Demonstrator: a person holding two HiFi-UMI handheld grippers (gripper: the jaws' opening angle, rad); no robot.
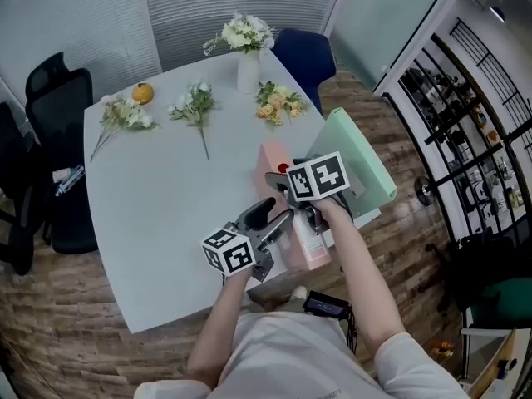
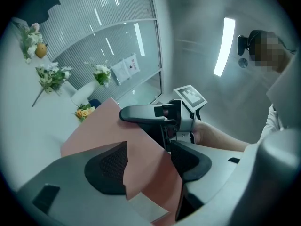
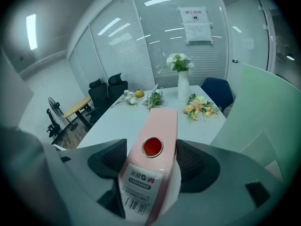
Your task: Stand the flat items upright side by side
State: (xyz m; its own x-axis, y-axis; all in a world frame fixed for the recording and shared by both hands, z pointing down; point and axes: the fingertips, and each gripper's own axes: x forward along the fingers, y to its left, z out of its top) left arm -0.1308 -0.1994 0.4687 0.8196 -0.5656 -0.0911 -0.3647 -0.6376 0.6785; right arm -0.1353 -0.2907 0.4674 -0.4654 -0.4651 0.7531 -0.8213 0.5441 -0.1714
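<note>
The right claw [image 3: 153, 168] is clenched on the spine of the pink binder [image 3: 154, 126], one pad against each side, just below the round red finger hole and over the barcode label. The left claw [image 2: 148, 166] has the same binder's pink cover running between its pads and appears to pinch it, though the angle leaves the contact on one pad unclear. The binder sits near the right edge of the white counter [image 1: 166, 206], close to the near right corner, with both claws meeting over it. The green folder [image 1: 357, 156] leans just beside it at that same right edge, partly overhanging. Along the counter's far edge stand a white vase [image 1: 248, 71] of flowers, loose flower sprigs [image 1: 195, 102] and an orange [image 1: 143, 93].
</note>
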